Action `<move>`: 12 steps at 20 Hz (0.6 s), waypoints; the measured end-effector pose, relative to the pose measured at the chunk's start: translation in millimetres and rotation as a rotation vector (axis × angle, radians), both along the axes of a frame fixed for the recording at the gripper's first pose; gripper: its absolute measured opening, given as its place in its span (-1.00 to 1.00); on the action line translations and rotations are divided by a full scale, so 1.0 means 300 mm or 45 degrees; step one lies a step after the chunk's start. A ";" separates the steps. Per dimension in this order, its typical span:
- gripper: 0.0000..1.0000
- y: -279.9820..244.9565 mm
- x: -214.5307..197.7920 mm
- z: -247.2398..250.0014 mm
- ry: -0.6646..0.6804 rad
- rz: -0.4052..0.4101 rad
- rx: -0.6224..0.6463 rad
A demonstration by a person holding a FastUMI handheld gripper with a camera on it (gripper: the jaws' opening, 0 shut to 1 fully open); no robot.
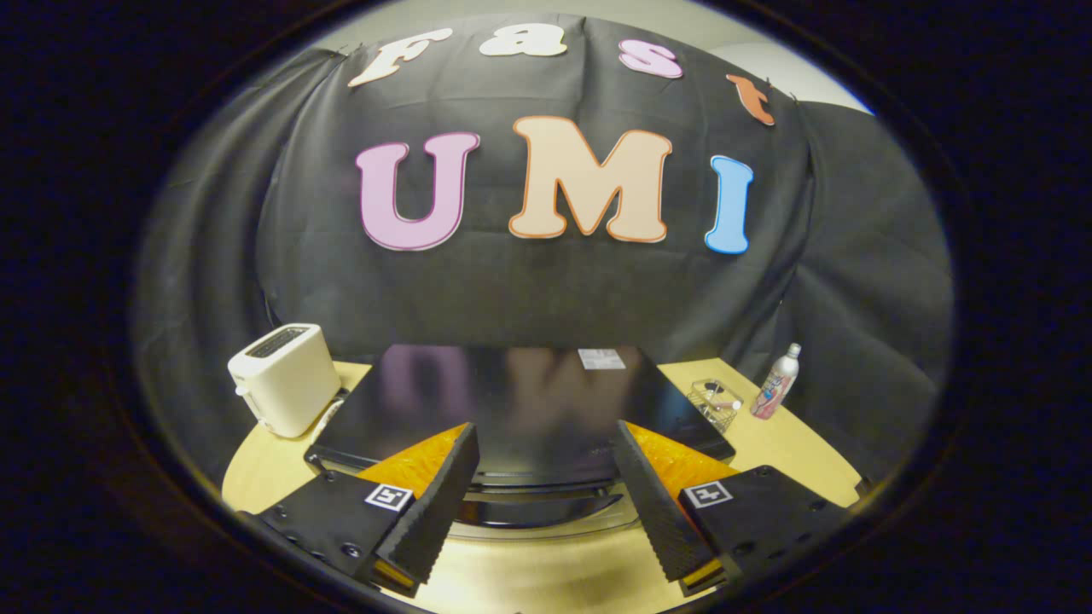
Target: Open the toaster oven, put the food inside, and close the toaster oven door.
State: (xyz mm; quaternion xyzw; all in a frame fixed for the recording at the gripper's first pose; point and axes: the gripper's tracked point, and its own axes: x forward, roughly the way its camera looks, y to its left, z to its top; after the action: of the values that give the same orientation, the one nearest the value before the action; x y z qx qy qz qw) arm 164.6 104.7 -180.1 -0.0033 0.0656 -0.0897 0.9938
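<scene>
The black toaster oven (pixel 520 401) stands on the round wooden table (pixel 802 443) straight ahead, seen from above its glossy top. Its front edge and door handle (pixel 546 499) lie between and just below my fingers. The door looks closed. My gripper (pixel 546 439) hovers open over the oven's front, nothing between the fingers (pixel 435 503). The food cannot be told apart from here; a small clear container (pixel 715 402) with something in it sits right of the oven.
A white pop-up toaster (pixel 286 378) stands at the oven's left. A slim bottle (pixel 776 381) with a white cap stands beyond the clear container at the right. The black cloth wall hangs close behind the table.
</scene>
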 end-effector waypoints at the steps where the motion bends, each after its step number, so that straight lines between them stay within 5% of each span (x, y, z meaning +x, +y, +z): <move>1: 0.97 0.013 0.010 -0.021 0.009 0.015 0.002; 5: 0.95 0.047 0.016 -0.035 -0.097 0.056 0.127; 12: 0.88 0.045 -0.029 -0.057 -0.262 0.082 0.107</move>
State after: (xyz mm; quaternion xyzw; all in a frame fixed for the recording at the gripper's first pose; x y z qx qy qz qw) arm 155.9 118.3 -197.3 0.0457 -0.0331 -0.0548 0.9969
